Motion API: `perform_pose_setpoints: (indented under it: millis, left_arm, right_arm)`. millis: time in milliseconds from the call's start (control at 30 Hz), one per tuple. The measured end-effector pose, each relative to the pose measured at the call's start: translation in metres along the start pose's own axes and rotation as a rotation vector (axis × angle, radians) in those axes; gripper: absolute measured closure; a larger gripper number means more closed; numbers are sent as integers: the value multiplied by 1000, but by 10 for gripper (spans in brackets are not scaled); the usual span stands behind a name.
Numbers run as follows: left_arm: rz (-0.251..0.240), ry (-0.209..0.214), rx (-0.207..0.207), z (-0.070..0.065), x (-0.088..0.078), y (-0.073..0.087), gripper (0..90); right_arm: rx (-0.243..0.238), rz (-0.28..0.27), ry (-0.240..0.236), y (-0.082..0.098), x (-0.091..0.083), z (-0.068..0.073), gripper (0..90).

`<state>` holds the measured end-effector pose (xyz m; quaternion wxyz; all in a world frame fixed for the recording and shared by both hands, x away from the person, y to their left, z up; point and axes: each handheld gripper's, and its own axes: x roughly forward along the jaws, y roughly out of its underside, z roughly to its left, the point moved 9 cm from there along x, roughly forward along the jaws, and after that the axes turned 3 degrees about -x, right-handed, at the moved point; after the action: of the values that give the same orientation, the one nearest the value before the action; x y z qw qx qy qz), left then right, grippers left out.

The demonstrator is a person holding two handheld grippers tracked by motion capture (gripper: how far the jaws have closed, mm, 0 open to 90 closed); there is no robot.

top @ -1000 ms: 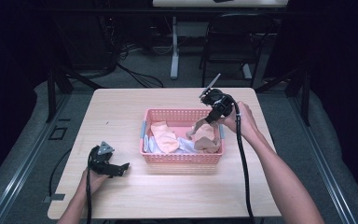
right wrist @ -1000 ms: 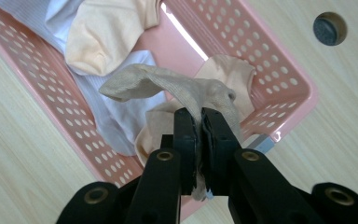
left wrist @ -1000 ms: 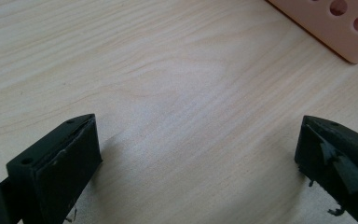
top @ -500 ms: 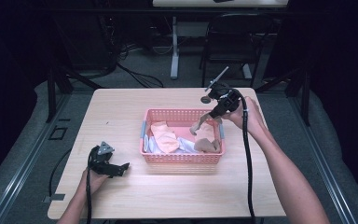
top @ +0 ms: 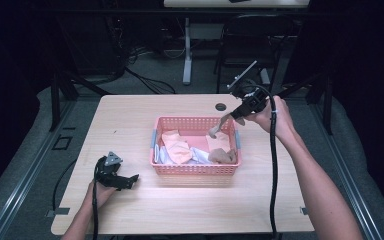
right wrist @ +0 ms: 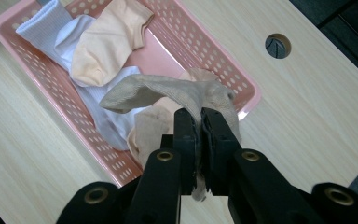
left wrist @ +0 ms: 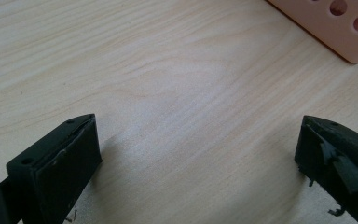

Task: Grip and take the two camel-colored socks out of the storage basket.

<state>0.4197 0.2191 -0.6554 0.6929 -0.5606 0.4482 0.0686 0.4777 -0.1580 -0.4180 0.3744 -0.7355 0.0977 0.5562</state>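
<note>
Right gripper [right wrist: 200,122] jaws clamped on beige sock [right wrist: 177,93] — lift clear of pink basket [right wrist: 249,93], toward 3 o'clock; left gripper [left wrist: 196,154] jaws wide, empty.

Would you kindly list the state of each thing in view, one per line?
Right tongs: shut on the beige sock, raised above the basket.
Beige sock: pinched, hanging, lifted.
Left tongs: open, holding nothing, at the table.
Pink basket: upright on the table, holding socks.
Peach sock: lying in the basket.
White sock: lying in the basket.
</note>
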Motion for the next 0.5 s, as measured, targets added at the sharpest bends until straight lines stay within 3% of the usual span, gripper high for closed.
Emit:
perform_pose_setpoints:
  millis: [333,500]
  left_arm:
    - [0,0,0,0,0,0,0]
    - [0,0,0,0,0,0,0]
  right_arm:
    - [31,3,34,11,-19,-14,849]
    - [57,33,66,27,-29,-28,849]
